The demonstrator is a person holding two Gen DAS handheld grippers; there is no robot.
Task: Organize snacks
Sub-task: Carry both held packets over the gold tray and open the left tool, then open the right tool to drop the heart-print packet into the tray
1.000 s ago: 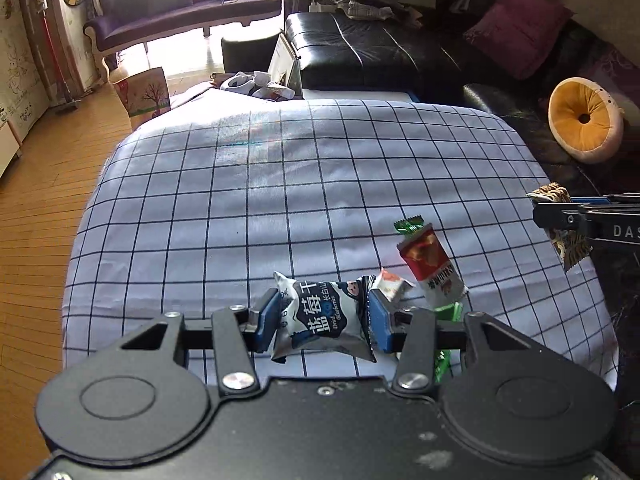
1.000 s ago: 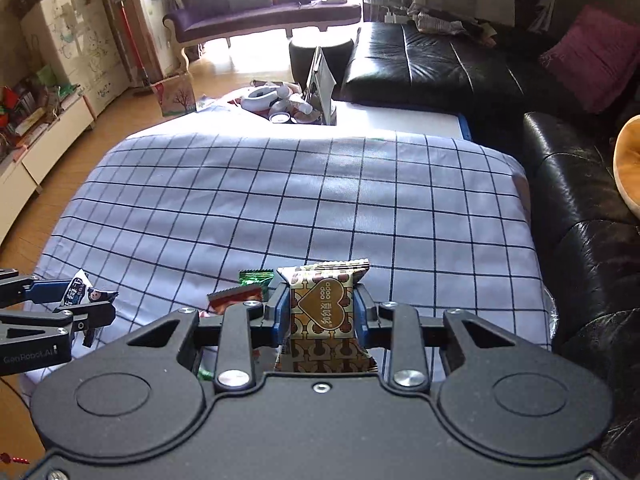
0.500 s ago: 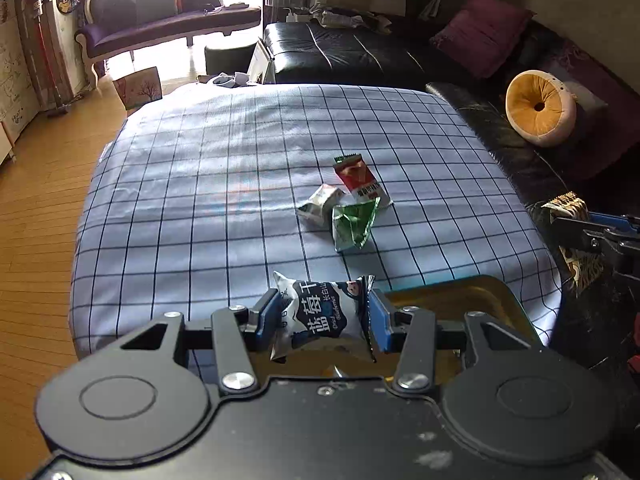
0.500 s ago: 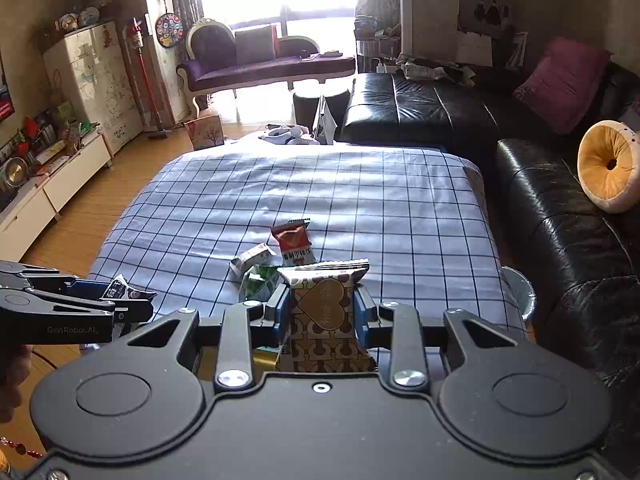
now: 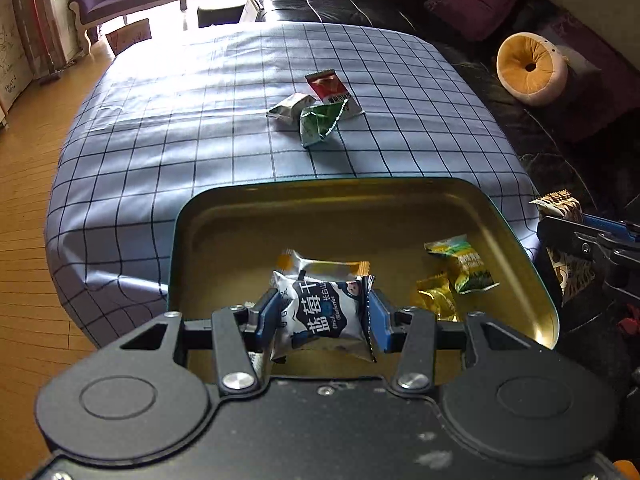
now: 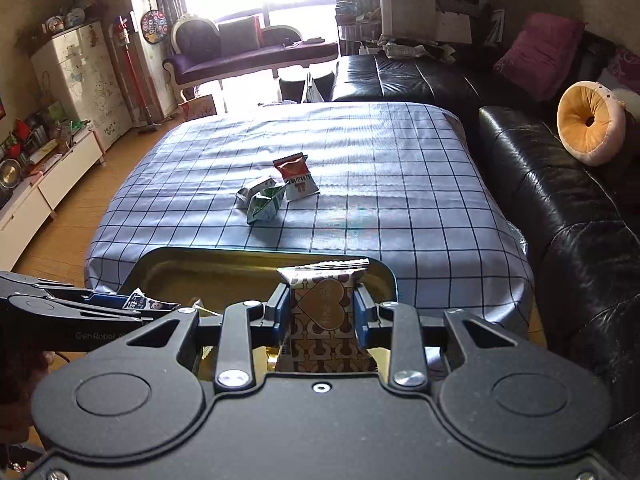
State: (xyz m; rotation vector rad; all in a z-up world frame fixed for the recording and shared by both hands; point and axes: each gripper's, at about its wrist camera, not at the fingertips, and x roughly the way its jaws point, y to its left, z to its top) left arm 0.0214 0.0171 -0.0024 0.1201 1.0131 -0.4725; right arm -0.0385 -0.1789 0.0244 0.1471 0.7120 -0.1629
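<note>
Gripping a blueberry packet point(image 5: 326, 312), the left claw point(image 5: 324, 314) is hovering over the gold tin point(image 5: 516, 248), lower centre; right claw point(image 6: 322, 312) is clenching a brown packet point(image 6: 324, 316) at the tin's edge.

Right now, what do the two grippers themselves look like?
Both the left gripper and right gripper have matte black bodies with round raised discs, silver screws, black linkage bars and blue pads inside the jaws. White "GenRobot" lettering marks the left one's side.

Both wrist views look forward over the shared tray point(image 5: 516, 240) and table point(image 6: 400, 184)
</note>
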